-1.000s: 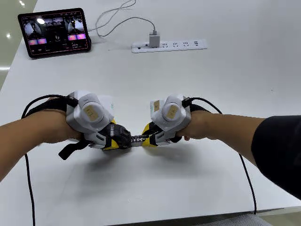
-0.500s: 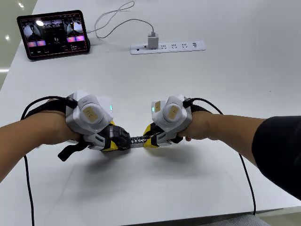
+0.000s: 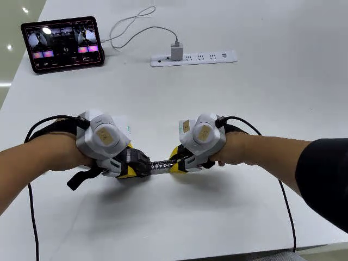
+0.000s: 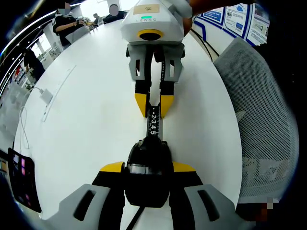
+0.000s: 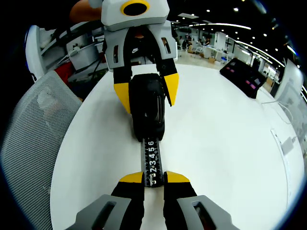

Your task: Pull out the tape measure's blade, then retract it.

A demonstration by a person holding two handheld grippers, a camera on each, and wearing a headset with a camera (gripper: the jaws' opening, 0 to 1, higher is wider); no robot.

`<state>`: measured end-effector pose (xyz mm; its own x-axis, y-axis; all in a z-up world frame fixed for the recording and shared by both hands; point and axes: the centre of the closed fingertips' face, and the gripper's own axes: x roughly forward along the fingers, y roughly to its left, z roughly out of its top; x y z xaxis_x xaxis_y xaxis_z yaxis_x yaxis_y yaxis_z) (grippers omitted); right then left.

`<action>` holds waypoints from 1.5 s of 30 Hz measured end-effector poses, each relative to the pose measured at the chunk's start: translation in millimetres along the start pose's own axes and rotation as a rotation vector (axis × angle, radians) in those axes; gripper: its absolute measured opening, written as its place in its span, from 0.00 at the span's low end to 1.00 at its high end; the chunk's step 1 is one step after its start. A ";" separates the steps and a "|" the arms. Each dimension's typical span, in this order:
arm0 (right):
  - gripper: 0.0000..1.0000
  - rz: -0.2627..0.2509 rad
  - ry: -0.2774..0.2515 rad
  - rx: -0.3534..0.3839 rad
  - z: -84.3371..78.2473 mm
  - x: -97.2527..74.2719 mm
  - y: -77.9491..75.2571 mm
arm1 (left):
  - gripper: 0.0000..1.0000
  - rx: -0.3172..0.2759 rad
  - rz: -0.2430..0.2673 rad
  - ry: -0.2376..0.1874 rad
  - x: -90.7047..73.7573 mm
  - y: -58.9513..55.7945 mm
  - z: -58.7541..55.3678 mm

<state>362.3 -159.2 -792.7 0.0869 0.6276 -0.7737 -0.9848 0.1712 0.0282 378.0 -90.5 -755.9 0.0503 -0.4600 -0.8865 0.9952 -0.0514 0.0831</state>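
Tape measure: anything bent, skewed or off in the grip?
Nothing stands out. The left gripper clamps the black case squarely, the right gripper pinches the tip of the blade, and the short exposed length runs straight and flat between them, no kink or twist visible.

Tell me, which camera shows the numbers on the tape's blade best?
The right gripper view: the blade runs up the picture's middle, digits large and readable. The left gripper view shows the blade farther off, digits smaller. The head view shows a thin strip, digits tiny.
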 end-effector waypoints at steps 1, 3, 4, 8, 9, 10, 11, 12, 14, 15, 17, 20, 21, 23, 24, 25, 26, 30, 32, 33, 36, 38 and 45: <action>0.10 0.000 0.002 0.000 -0.3 -0.3 0.1 | 0.30 0.000 0.000 0.000 0.1 0.1 -0.1; 0.10 0.000 0.003 0.000 -1.0 -0.6 0.1 | 0.30 0.000 0.000 0.001 0.4 0.4 -0.3; 0.10 -0.001 0.002 0.001 -1.3 -0.7 0.0 | 0.30 0.000 0.000 0.001 0.5 0.6 -0.4; 0.10 -0.001 0.004 0.005 -2.4 -1.8 0.0 | 0.30 0.000 0.000 0.001 0.5 0.3 -0.2; 0.10 -0.001 0.005 0.006 -2.7 -2.2 0.0 | 0.30 0.000 -0.001 0.001 0.6 0.4 -0.3; 0.10 0.000 0.005 0.007 -2.8 -2.3 0.0 | 0.30 0.001 -0.001 0.001 0.8 0.5 -0.4; 0.10 0.000 0.006 0.007 -2.9 -2.6 0.0 | 0.30 0.001 -0.001 0.002 0.9 0.6 -0.5; 0.10 0.000 0.006 0.007 -3.1 -2.9 0.1 | 0.30 0.001 -0.001 0.002 0.9 0.7 -0.6; 0.10 0.000 0.006 0.009 -3.6 -3.6 -0.1 | 0.30 0.001 -0.001 0.001 1.0 0.7 -0.7; 0.10 0.000 0.005 0.011 -3.9 -3.9 -0.2 | 0.30 0.001 0.000 0.001 1.0 0.6 -0.6; 0.10 0.000 0.006 0.013 -4.1 -4.2 -0.3 | 0.30 0.001 0.000 0.001 1.0 0.7 -0.6; 0.10 0.002 0.007 0.017 -5.1 -4.8 -0.6 | 0.30 0.001 0.000 0.000 1.1 1.0 -0.8; 0.10 0.003 0.006 0.018 -5.4 -4.9 -1.0 | 0.30 0.001 0.000 0.000 1.1 1.0 -0.8; 0.10 0.006 0.003 0.030 -6.6 -6.1 -1.0 | 0.30 0.001 0.000 0.001 1.1 1.1 -0.8; 0.10 0.006 0.004 0.030 -6.8 -6.2 -1.0 | 0.30 0.001 0.000 0.002 1.2 1.1 -0.8; 0.10 0.007 0.006 0.029 -7.3 -6.5 -0.8 | 0.30 0.001 -0.001 0.002 1.1 1.1 -0.6; 0.10 0.007 0.007 0.028 -8.1 -7.0 -0.8 | 0.30 0.002 -0.001 0.002 1.1 1.1 -0.6; 0.10 0.007 0.012 0.030 -10.3 -9.0 -1.0 | 0.30 0.001 -0.001 0.002 0.6 0.4 -0.1; 0.10 0.006 0.013 0.028 -11.6 -9.9 -1.3 | 0.30 0.002 -0.002 0.005 0.1 -0.3 0.2; 0.10 0.006 0.015 0.029 -12.4 -10.5 -1.2 | 0.30 0.003 -0.003 0.007 0.0 -0.7 0.4; 0.10 0.004 0.019 0.026 -13.6 -11.8 -1.8 | 0.30 0.003 -0.003 0.007 -0.5 -1.4 0.8; 0.10 0.003 0.021 0.024 -14.7 -12.7 -1.9 | 0.30 0.003 -0.002 0.004 -0.9 -1.8 1.3; 0.10 -0.001 0.028 0.021 -16.7 -14.9 -2.4 | 0.30 0.008 0.001 0.005 -1.6 -2.9 1.8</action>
<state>360.9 -181.6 -791.8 0.0829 0.6057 -0.7914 -0.9813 0.1879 0.0410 374.9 -91.3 -753.9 0.0520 -0.4555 -0.8887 0.9945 -0.0576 0.0877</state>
